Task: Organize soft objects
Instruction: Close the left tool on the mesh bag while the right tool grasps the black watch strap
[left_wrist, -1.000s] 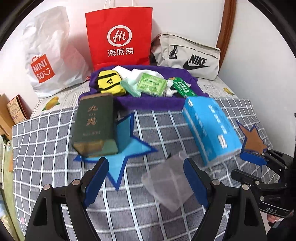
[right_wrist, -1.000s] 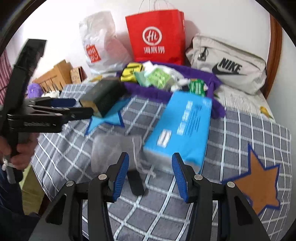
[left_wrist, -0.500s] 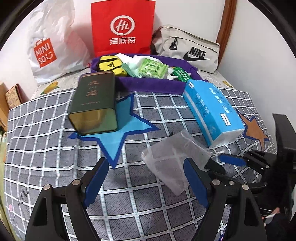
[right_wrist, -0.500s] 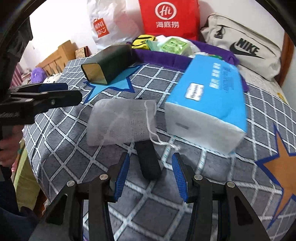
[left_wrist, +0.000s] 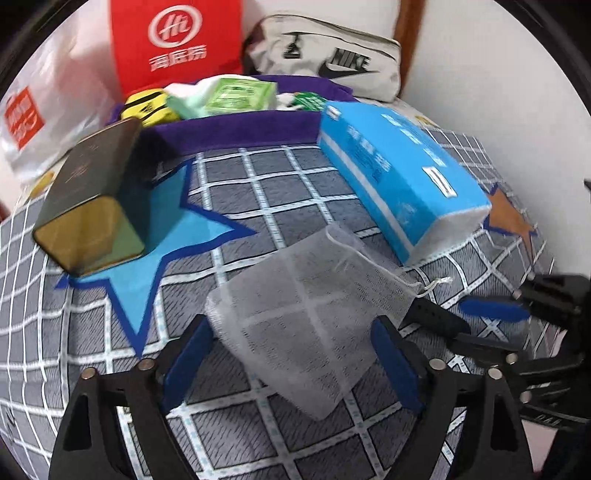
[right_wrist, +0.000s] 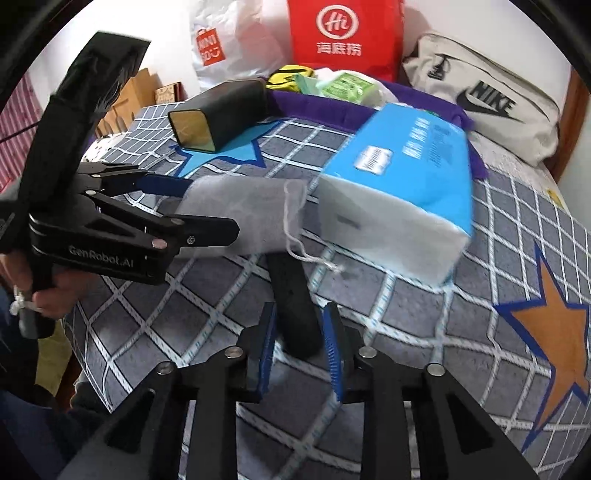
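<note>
the mesh bag (left_wrist: 310, 325) lies flat on the bed (left_wrist: 258, 192), its long axis slanted, between the pads of the left claw (left_wrist: 291, 365), which is opening and not pressing it. the right claw (right_wrist: 299, 347) is closing around the black strip (right_wrist: 295, 306), not yet gripping.

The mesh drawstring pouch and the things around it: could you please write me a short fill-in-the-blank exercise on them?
1. The mesh drawstring pouch lies between the fingers of the ____ hand-held gripper.
2. The black bar sits between the closing jaws of the ____ hand-held gripper.
3. The dark green tin rests on a ____ star.
4. The beige bag reads ____.

Missing: left; right; blue; NIKE
</note>
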